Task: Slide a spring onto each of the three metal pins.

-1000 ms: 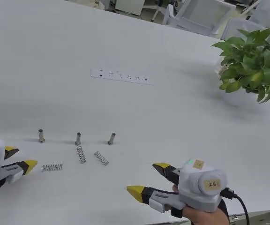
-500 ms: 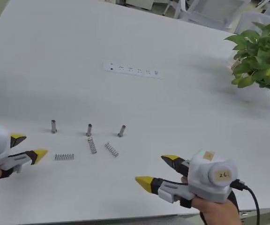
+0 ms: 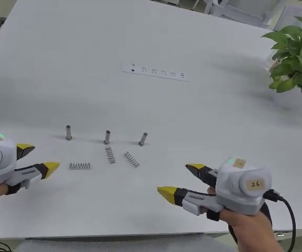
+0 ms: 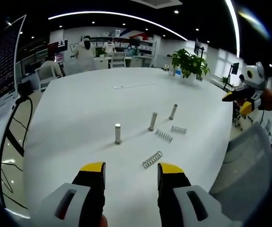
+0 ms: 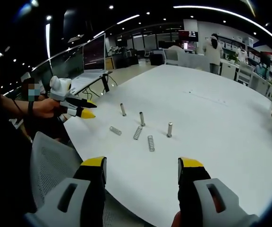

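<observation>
My left hand-held gripper (image 3: 38, 157) hovers over the tabletop (image 3: 140, 47) near its front edge, jaws spread and holding nothing. My right hand-held gripper (image 3: 181, 180) hangs further along that same edge, likewise released and empty. The three metal pins stand in a row set back from the front edge: left pin (image 3: 68, 132), middle pin (image 3: 107, 137) and right pin (image 3: 142, 139), the last appearing to lean a little. A spring lies flat just in front of each: left spring (image 3: 79, 166), middle spring (image 3: 109, 154) and right spring (image 3: 131, 159). None is on a pin yet, so I judge the task barely begun. The left spring lies nearest my left jaws, so that looks like the first pick. To do it well I'd close across the coil near one end, lightly, so it isn't squashed or flicked away. Then I'd turn it upright with the open end down, line it over the left pin and lower it straight.
</observation>
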The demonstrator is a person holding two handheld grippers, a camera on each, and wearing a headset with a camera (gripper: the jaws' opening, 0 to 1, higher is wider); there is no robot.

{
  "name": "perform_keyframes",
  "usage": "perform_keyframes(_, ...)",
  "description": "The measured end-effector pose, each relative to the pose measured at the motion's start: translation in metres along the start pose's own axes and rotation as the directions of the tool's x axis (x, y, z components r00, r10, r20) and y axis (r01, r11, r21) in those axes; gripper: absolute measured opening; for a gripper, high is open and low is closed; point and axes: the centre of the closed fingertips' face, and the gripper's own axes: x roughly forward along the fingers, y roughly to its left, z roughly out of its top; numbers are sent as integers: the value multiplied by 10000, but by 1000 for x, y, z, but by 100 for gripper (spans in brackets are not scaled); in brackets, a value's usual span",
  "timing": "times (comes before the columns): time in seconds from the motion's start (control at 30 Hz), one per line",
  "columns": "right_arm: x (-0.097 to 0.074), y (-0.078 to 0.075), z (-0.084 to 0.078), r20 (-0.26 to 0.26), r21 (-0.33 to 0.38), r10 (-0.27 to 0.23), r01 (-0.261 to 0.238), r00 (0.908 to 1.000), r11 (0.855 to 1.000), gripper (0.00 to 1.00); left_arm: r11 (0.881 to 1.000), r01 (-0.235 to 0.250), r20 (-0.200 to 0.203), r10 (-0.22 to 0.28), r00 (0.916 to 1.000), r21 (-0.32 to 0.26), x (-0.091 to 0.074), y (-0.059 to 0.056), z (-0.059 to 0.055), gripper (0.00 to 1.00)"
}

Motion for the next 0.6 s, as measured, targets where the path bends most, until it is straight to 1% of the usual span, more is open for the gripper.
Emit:
perform_keyframes(0.23, 1, 0, 0, 37, 9, 62, -62, 10000, 10000, 60, 9998, 128, 21, -128, 9999, 166, 0, -6, 3, 40)
perform_keyframes(0.4, 0, 0, -1, 39, 20, 63, -63, 10000, 10000, 59, 9981, 314, -131, -308, 9994, 539, 6, -14, 3, 39)
perform_keyframes(0.47, 0, 0, -1, 69, 48, 47, -47, 10000, 10000, 59, 9965, 428, -256, -410, 9988, 712, 10, -17, 2, 39)
perform_keyframes(0.6, -1, 0, -4, 45, 58, 35, -36, 10000, 10000, 59, 9906, 743, -484, -691, 9964, 1151, 19, -25, 1, 38)
